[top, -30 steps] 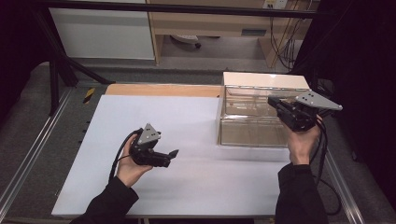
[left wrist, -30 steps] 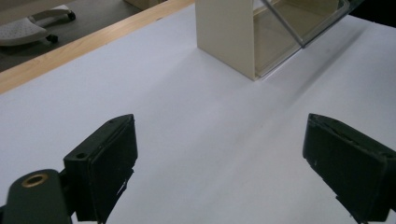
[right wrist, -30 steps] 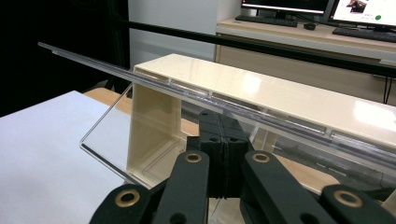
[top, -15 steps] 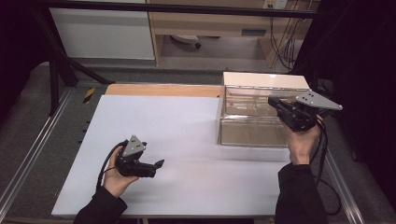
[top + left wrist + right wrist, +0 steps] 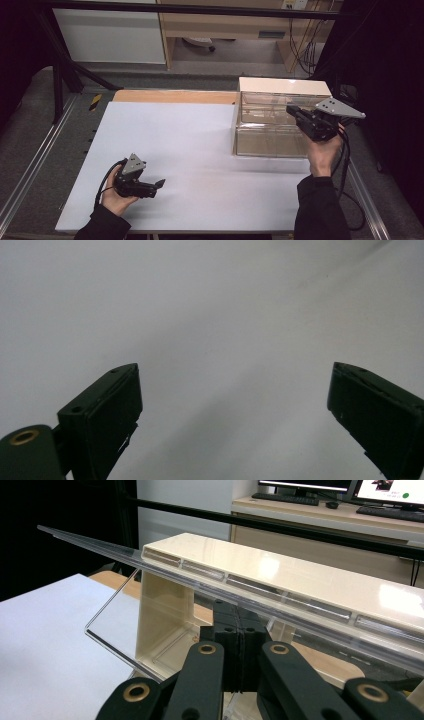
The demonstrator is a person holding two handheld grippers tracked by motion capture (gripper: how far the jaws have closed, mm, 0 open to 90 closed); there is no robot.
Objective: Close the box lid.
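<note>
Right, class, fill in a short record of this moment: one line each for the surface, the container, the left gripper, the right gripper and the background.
surface: white board on the table, wooden strip along its far edge
container: clear plastic drawer box with a cream top, at the board's far right
left gripper: low over the board's near left, jaws wide apart, nothing between them
right gripper: raised at the box's front, jaws pressed together, beside the tilted clear panel
background: desk with monitors and keyboards
</note>
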